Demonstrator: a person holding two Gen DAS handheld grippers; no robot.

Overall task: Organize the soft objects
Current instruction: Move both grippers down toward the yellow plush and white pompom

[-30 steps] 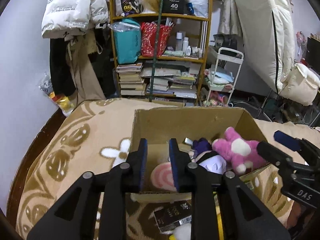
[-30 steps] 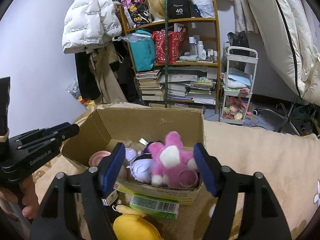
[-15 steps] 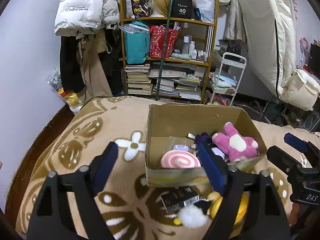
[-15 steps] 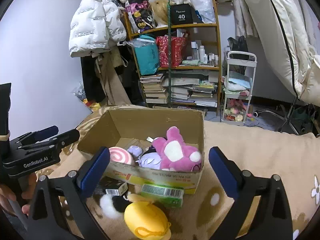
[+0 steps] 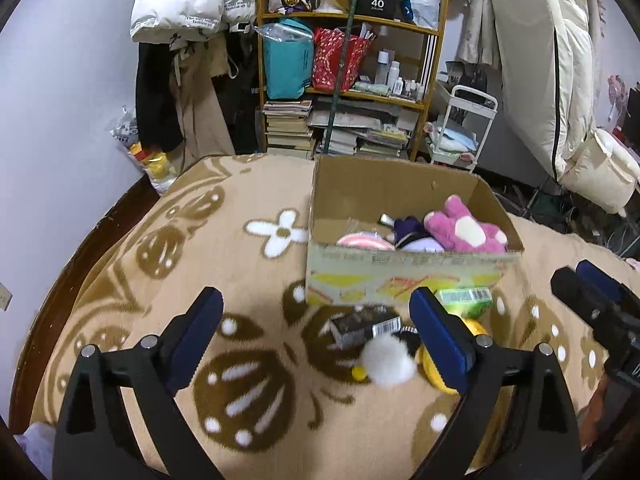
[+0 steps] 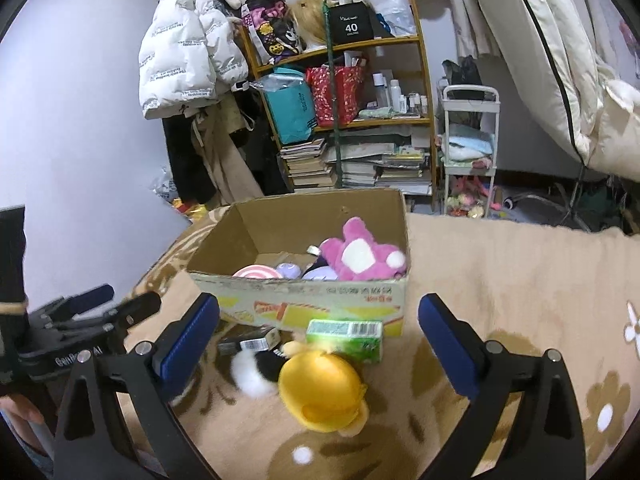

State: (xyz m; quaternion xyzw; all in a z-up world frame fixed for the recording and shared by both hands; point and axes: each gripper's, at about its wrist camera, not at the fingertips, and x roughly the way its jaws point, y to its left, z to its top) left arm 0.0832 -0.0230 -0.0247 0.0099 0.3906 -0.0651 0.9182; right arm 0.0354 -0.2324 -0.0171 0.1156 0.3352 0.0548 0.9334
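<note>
Both tongs spread wide, holding nothing: left gripper, right gripper. Box ahead of both holds pink plush, swirl disc and something purple, probably a doll. Yellow plush and white pompom lie between the fingers, outside the box.

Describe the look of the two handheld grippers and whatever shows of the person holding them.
Both the left gripper and the right gripper have matte black angular frames with triangular cut-outs, silver screws at the joints, and flat blue pads on the fingers. White lettering marks the left gripper's body as seen from the right camera. The person's left hand shows bare skin under a black sleeve with a tan cuff band.
</note>
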